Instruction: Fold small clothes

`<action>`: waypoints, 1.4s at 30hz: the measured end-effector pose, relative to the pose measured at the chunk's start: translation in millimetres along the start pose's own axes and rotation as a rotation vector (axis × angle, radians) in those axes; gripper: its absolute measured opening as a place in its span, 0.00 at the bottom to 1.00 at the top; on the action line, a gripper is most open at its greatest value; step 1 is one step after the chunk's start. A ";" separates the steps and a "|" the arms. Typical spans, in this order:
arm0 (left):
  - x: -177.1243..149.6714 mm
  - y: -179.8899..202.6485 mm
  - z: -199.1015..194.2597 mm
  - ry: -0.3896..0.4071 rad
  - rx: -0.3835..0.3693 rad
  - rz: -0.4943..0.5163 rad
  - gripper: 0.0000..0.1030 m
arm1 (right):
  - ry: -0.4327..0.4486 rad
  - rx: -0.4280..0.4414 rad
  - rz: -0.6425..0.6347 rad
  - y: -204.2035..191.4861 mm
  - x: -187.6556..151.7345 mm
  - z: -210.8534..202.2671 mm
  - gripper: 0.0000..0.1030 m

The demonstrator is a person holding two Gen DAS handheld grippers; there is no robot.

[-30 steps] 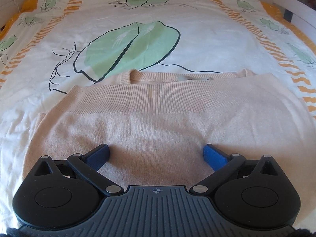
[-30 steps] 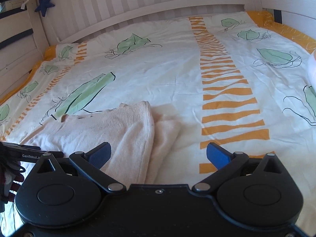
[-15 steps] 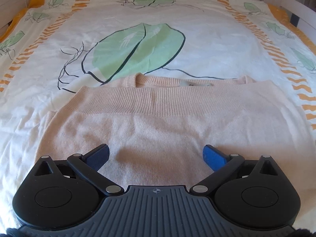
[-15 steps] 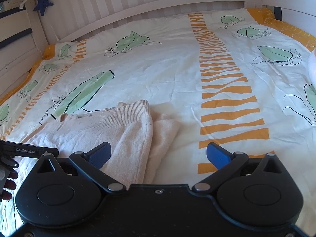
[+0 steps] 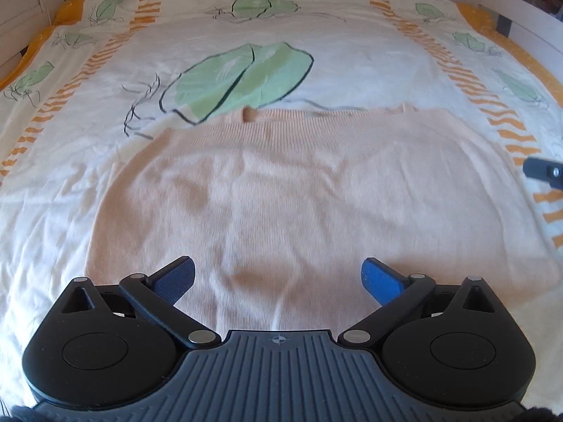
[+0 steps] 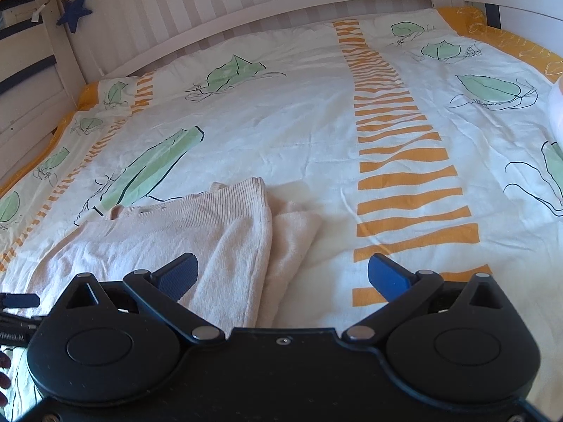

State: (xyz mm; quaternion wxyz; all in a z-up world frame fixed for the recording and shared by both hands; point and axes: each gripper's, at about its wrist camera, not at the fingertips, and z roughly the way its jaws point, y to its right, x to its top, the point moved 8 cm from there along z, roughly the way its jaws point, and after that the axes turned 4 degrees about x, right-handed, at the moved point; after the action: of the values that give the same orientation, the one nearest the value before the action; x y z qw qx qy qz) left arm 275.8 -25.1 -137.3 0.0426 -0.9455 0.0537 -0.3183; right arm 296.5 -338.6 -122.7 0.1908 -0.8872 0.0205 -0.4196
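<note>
A pale peach knit sweater (image 5: 299, 190) lies folded flat on the bed, its ribbed hem and neckline toward the far side. My left gripper (image 5: 278, 277) is open and empty, just above the sweater's near edge. In the right wrist view the sweater (image 6: 197, 239) lies at the lower left, with a folded-under layer showing at its right edge. My right gripper (image 6: 283, 274) is open and empty over that right edge. A tip of the right gripper shows at the right edge of the left wrist view (image 5: 543, 172).
The bed cover (image 6: 299, 123) is white with green leaf prints and orange stripes. A white slatted bed rail (image 6: 246, 7) runs along the far side and the sides. A blue star (image 6: 74, 11) hangs at the left post. A white object (image 6: 556, 112) sits at the right edge.
The left gripper has pulled back and risen, so more of the sweater and bed shows. The right gripper has shifted slightly. Both stay open.
</note>
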 end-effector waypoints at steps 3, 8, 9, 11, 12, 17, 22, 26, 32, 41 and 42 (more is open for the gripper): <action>-14.2 -4.1 10.8 -0.044 -0.006 -0.029 1.00 | -0.007 0.003 0.001 -0.2 -1.6 0.7 1.00; -19.3 -5.6 16.8 -0.045 -0.016 -0.061 1.00 | -0.019 0.001 0.009 0.5 -3.6 2.5 1.00; -18.9 -5.4 17.5 -0.046 -0.018 -0.062 1.00 | -0.022 0.002 0.013 0.8 -4.1 3.2 1.00; -19.1 -5.7 19.1 -0.049 -0.029 -0.074 1.00 | -0.028 0.006 0.017 0.8 -5.3 4.2 1.00; -19.7 -6.1 19.2 -0.046 -0.033 -0.078 1.00 | -0.031 0.008 0.019 0.6 -5.7 4.8 1.00; -25.3 -6.3 17.1 0.005 -0.047 -0.083 1.00 | -0.041 0.036 0.052 1.6 -7.3 6.1 1.00; -28.3 -5.8 14.7 0.045 -0.049 -0.085 1.00 | -0.054 0.097 0.152 10.3 -8.8 6.1 1.00; -27.6 -5.5 15.2 0.046 -0.046 -0.083 1.00 | -0.068 0.168 0.244 17.1 -9.8 5.6 1.00; -28.2 -5.5 16.2 0.047 -0.045 -0.073 1.00 | -0.108 0.322 0.394 21.0 -16.7 8.3 1.00; -27.0 -6.1 16.1 0.041 -0.055 -0.070 1.00 | -0.180 0.426 0.419 4.1 -27.3 22.1 1.00; -27.0 -6.1 16.0 0.041 -0.055 -0.070 1.00 | -0.183 0.440 0.425 1.5 -27.2 24.6 1.00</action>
State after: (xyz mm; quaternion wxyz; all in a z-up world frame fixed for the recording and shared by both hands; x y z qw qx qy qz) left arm 264.7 -14.8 -165.4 0.0045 -0.9408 0.0301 -0.3375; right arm 297.6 -326.8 -157.4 0.4626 -0.8345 0.0966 -0.2834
